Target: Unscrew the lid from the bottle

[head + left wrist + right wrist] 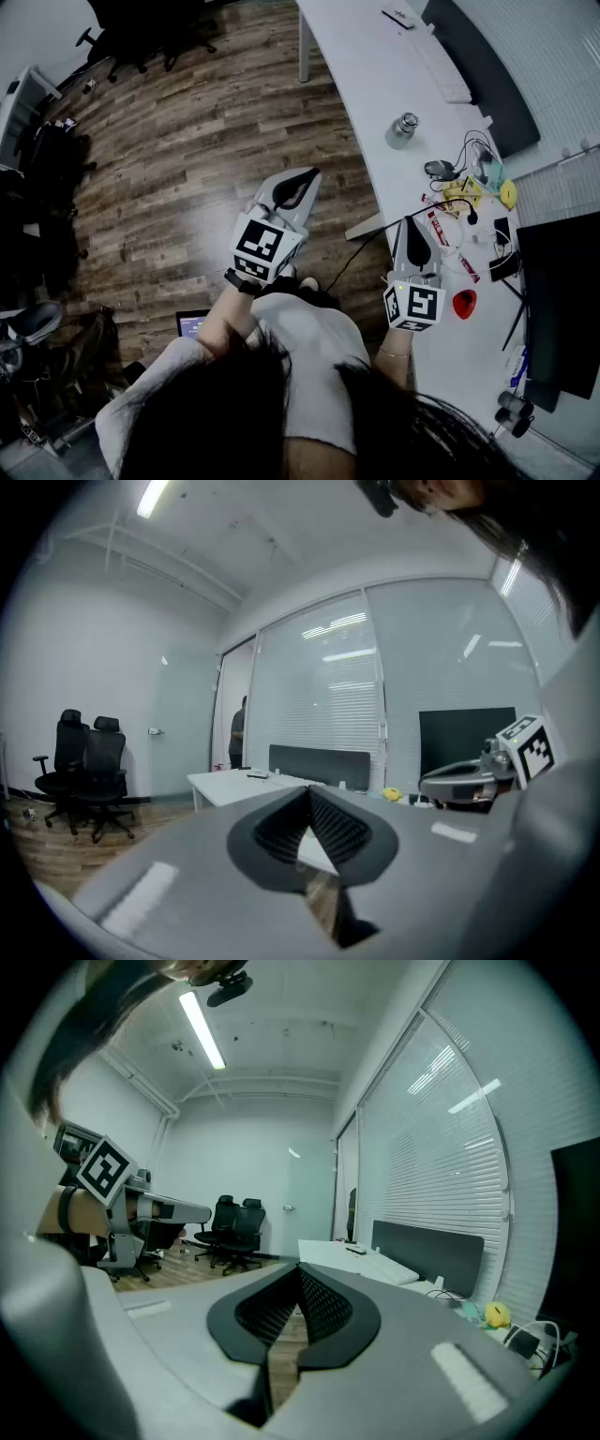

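A small silvery bottle with a lid stands upright on the white desk, far ahead of both grippers. My left gripper hovers over the wooden floor, left of the desk, its jaws shut on nothing. My right gripper hangs at the desk's near edge, also shut and empty. In the left gripper view the shut tips point level at the desk, with the right gripper beside them. The right gripper view shows its shut tips and the left gripper at its left.
Cables, a yellow object, a red object and small clutter lie on the desk's right part beside a dark monitor. A keyboard lies further back. Office chairs stand on the wooden floor; a person stands far off.
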A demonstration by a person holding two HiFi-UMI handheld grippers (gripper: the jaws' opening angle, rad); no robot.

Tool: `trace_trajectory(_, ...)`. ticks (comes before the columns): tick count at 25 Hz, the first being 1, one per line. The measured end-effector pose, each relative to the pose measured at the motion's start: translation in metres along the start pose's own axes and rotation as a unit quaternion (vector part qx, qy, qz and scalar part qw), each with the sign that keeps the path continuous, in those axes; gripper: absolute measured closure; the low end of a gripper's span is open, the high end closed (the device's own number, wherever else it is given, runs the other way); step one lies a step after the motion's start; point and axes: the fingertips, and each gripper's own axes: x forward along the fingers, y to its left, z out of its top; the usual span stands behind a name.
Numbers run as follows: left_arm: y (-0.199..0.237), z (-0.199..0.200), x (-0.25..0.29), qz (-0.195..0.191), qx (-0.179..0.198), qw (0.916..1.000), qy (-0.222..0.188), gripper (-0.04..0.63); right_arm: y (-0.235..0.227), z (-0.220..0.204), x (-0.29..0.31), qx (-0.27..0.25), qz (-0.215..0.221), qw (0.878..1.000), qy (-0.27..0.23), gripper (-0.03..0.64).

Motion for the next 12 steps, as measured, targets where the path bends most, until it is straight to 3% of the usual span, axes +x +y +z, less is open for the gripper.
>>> trace_trajectory(12,-0.010,0.000,-0.025,0.030,-0.008,0.9993,-0.018,0.534,0.010,0.003,-0.008,0.019,0.040,0.999,-0.015,0.610)
